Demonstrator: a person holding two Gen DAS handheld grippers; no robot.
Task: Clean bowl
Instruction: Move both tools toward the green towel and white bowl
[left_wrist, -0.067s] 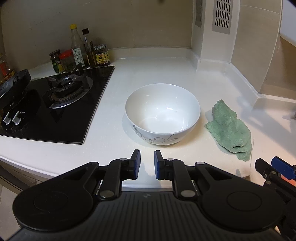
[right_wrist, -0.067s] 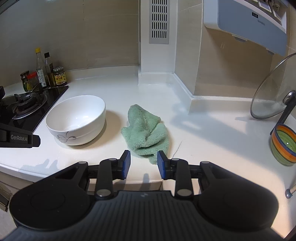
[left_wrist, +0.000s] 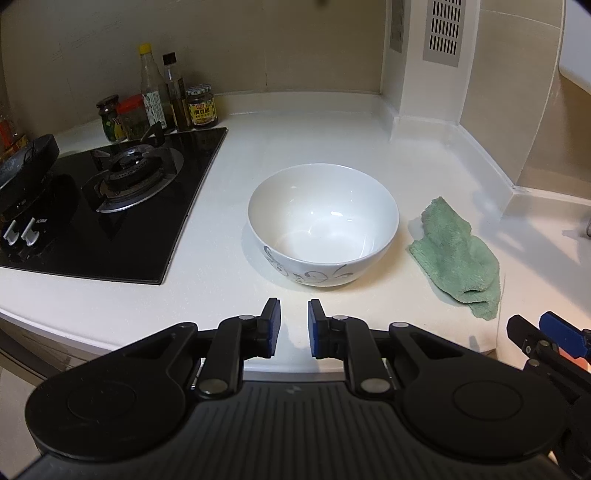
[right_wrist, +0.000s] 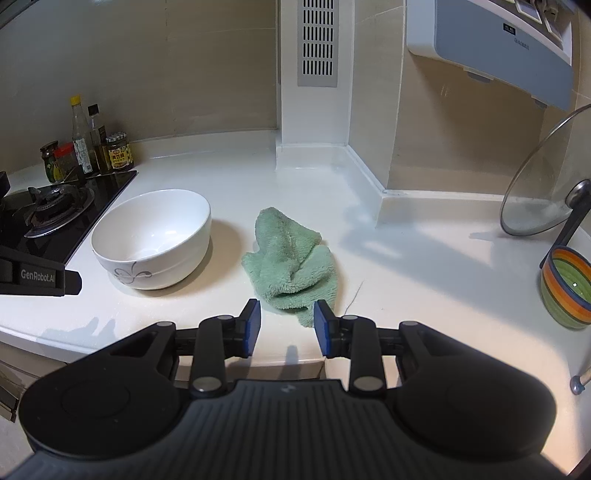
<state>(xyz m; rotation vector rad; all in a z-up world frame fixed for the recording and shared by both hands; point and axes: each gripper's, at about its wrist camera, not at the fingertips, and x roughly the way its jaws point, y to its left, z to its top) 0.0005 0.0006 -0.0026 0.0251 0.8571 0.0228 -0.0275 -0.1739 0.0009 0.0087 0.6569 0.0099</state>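
Sitting upright beside cloth (right_wrist: 291, 266), hollow bowl (left_wrist: 323, 221)

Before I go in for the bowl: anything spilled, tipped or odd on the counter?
Nothing spilled or tipped. The white bowl stands upright and looks empty; the green cloth lies crumpled beside it, apart from it. One oddity: a thin loose thread lies on the counter by the cloth's right edge.
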